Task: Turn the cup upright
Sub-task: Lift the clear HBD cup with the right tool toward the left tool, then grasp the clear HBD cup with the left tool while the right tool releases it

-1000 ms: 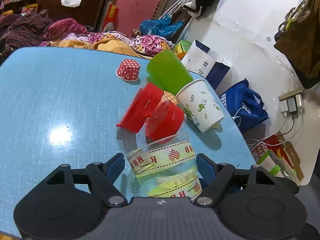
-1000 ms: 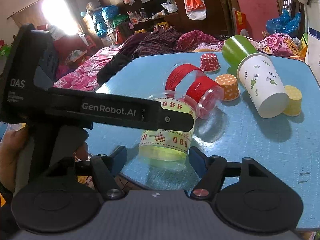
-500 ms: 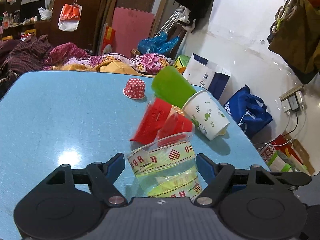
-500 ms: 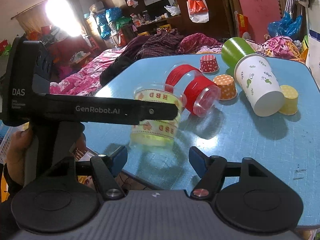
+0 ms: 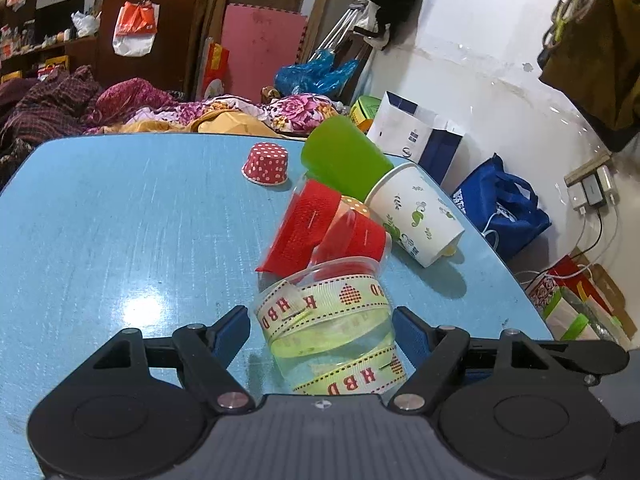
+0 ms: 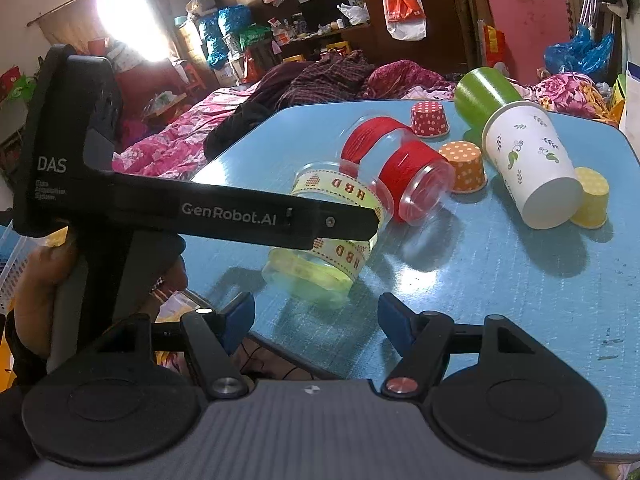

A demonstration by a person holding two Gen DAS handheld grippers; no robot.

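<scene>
The left gripper [image 5: 322,330] has its fingers clamped on the clear ribbon-wrapped cup [image 5: 328,320], tilted above the blue counter [image 5: 120,240], just before the red-ribboned cups [image 5: 332,228]. Nearer, the right gripper [image 6: 316,312] is spread apart, holding nothing.

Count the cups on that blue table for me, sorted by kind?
Small polka-dot paper baking cups: 3, red, orange, yellow
Clear plastic cups with ribbon bands: 2, red-banded, cream HBD-banded
Green plastic tumbler: 1
White leaf-print paper cup: 1
Total: 7
</scene>
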